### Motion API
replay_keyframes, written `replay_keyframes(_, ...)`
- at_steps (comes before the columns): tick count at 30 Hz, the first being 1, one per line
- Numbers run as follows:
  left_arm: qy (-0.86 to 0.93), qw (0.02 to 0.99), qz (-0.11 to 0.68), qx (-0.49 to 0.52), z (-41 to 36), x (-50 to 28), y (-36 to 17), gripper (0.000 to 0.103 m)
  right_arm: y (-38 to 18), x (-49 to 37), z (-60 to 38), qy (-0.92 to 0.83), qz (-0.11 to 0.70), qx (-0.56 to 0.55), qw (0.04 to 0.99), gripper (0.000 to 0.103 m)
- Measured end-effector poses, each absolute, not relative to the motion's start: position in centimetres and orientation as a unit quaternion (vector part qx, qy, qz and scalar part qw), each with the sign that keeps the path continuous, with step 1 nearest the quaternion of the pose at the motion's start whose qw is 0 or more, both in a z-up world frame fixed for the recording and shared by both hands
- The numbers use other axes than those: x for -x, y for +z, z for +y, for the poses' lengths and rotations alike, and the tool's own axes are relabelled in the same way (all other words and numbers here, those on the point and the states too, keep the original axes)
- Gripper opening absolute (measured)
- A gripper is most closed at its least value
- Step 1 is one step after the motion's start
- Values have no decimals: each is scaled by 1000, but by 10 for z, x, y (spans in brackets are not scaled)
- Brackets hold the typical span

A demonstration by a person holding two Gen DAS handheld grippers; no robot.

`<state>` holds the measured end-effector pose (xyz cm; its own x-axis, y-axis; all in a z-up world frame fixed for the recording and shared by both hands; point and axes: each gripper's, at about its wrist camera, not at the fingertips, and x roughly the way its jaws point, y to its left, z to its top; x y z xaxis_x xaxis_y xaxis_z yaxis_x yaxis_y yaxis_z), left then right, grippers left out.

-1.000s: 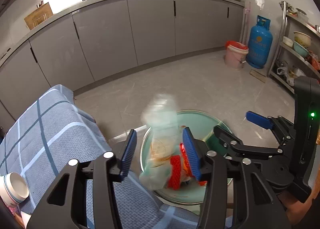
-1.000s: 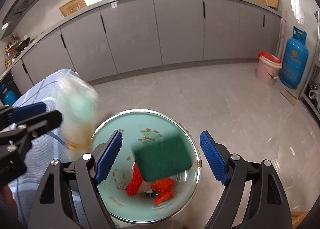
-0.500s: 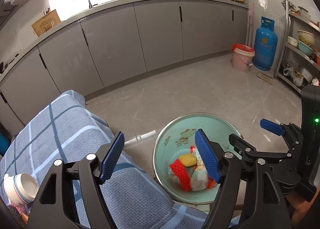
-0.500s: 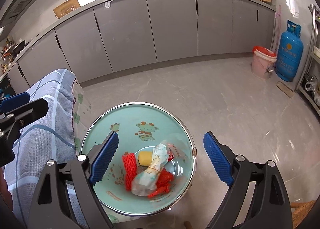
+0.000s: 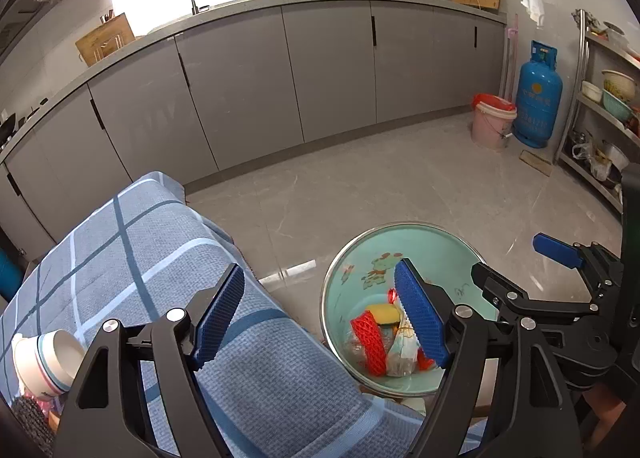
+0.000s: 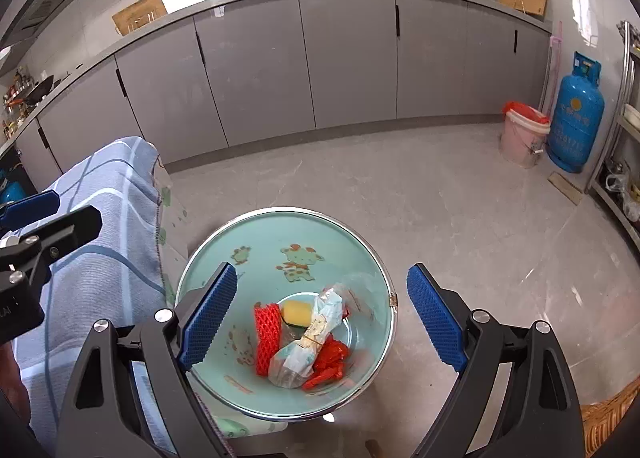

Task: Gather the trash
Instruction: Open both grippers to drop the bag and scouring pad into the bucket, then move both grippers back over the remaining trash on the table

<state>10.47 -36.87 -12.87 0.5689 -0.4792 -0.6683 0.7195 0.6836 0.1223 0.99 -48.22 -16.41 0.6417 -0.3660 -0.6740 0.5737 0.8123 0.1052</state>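
Here both grippers hang empty above the bin (image 6: pixel 200 270), the landmark for everything else: the left gripper (image 5: pixel 320 318) has its fingers wide apart over the bin's left rim and the cloth-covered counter (image 5: pixel 132 242), and the right gripper (image 6: pixel 320 314) has its fingers wide apart straight over the bin's mouth. The trash lies at the bin's bottom: a red net (image 6: pixel 266 332), a yellow sponge (image 6: pixel 296 312), a wrapper (image 6: pixel 308 342) and red scraps (image 6: pixel 330 362). Judging by that, the dropping step looks done. A cup (image 5: pixel 48 362) lies tipped on the counter, well left of the bin; the next move likely means seeking further trash there.
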Motion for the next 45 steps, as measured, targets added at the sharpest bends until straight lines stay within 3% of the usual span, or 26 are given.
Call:
replay_keyframes(28,-316,889,289,-161,-286,-97,-90,83,-117,-9,-404,-242,323,-117,907,86)
replay_keyframes(45,-251,920,267,-137,-168,-85,-58,88,-100,-31,-303,-154,327,-85,928,87)
